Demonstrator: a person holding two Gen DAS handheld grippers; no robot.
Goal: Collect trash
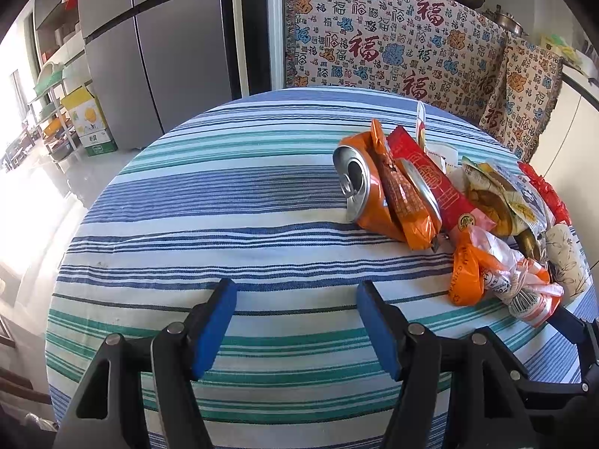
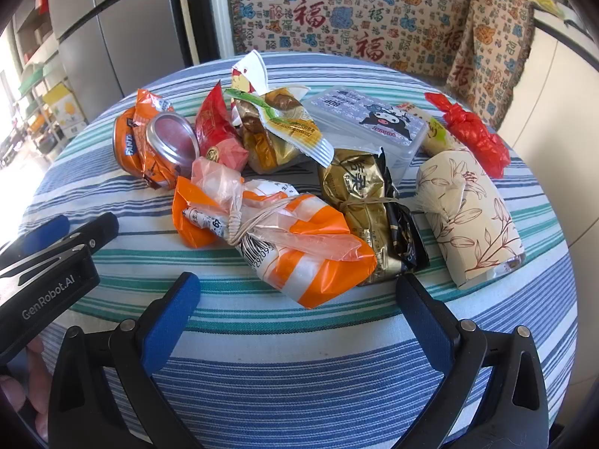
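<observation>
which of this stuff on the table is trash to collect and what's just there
Trash to collect:
- crushed orange can
- orange-and-white plastic bag
- gold packet
- red wrapper
- red plastic bag

Just there:
- striped tablecloth
- patterned blanket
- fridge
- clear lidded box, which may not be trash

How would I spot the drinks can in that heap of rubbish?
Start at the round table with the striped cloth; the rubbish lies heaped on it. At the heap's left end, the orange can lies on its side against an orange wrapper. It is the only metal thing there, with a shiny silver rim.
</observation>
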